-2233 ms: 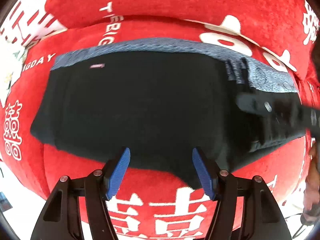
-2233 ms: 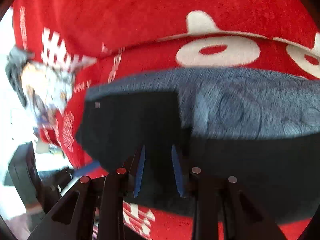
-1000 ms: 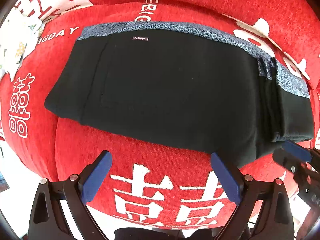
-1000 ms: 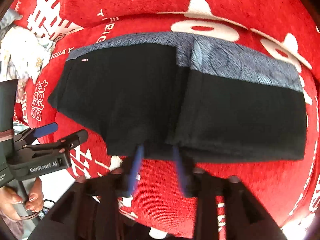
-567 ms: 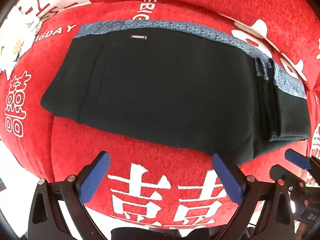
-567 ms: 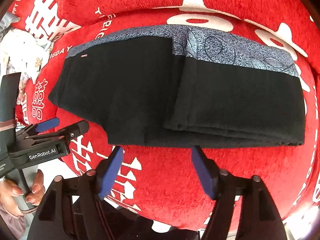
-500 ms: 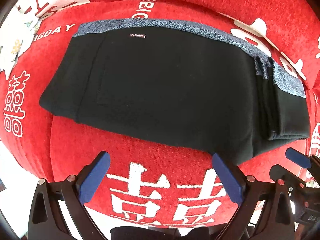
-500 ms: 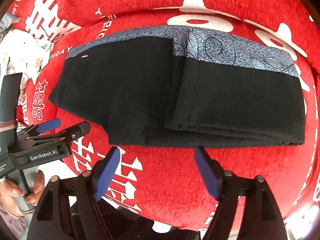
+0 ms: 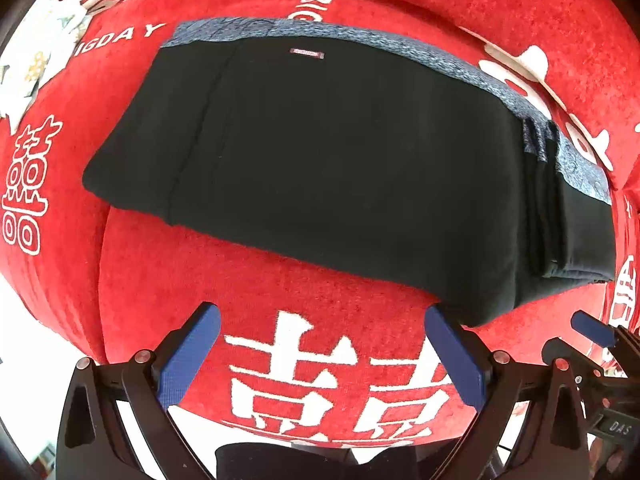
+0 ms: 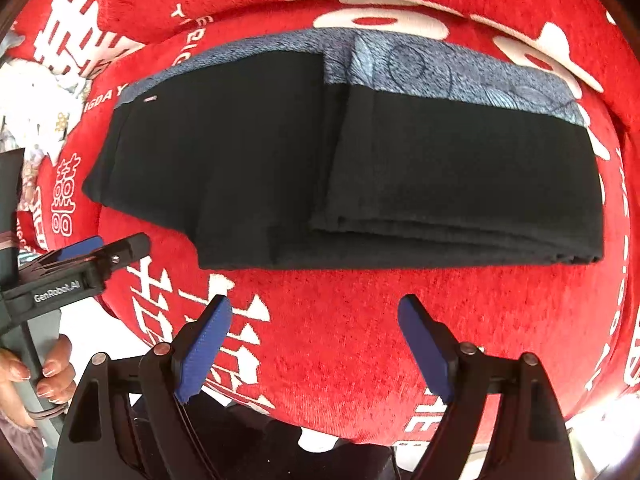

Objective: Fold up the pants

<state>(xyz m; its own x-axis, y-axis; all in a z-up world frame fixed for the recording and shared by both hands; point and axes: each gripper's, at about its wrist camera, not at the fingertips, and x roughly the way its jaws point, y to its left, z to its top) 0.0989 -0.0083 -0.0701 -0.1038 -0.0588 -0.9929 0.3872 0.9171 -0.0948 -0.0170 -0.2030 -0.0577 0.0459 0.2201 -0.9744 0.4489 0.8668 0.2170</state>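
Black pants, one folded pair

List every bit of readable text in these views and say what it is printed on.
"GenRobot.AI": side of the left claw.
"IGDAY": red plush cover.
"DAS": black body of the right claw, cut off.
Large white Chinese characters: same cover.
Small tag on the black folded pants: too blurred.

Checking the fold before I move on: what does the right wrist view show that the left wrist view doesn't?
Right wrist only: a hand gripping the left gripper's handle, and the folded layers' stacked edge facing the camera.
Left wrist only: the left gripper head-on, jaws wide, holding nothing.
Both: black pants folded on the red cover, and the right gripper, jaws opening, nothing between them.
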